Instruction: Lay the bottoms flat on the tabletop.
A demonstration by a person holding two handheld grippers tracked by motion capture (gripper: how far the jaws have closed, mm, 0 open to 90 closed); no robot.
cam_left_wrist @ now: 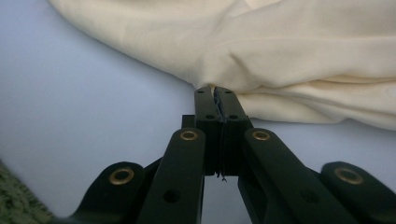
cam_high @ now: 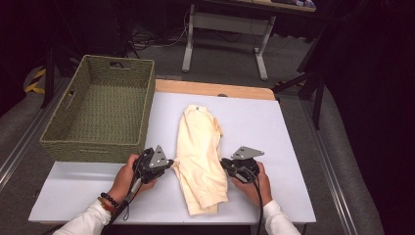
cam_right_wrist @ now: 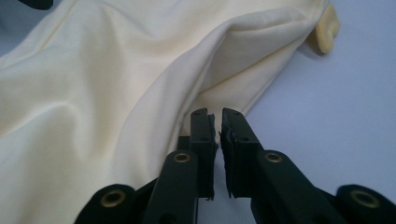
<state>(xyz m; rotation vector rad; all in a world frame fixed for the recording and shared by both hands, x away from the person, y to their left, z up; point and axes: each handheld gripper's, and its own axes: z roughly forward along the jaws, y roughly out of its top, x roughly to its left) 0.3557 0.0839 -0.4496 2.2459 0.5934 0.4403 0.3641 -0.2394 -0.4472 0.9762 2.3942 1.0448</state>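
A person seated at the bench (cam_high: 274, 147) works a cream-coloured garment (cam_high: 200, 156) with a handheld gripper in each hand. The garment, folded lengthwise into a narrow strip, lies down the middle of the pale bench top, its collar end pointing away from the person and its lower end near the front edge.

The left gripper (cam_high: 169, 164) meets the garment's left edge, and in the left gripper view its jaws are clenched together with a pinch of the cloth (cam_left_wrist: 280, 56) caught at their tips (cam_left_wrist: 215, 93). The right gripper (cam_high: 224, 164) sits against the opposite edge at about the same height; in the right gripper view its jaws stand almost together with a thin slit between them, the tips (cam_right_wrist: 215, 114) tucked under a fold of the fabric (cam_right_wrist: 93, 93). Whether they grip the cloth, I cannot tell.

Taking both side edges at matching points looks meant to let the lower half be lifted evenly, so the strip can be folded once more without twisting.

A woven green basket (cam_high: 63, 132) stands open on the bench's left, just beside the left hand (cam_high: 128, 174), likely placed within easy reach to receive the folded piece.
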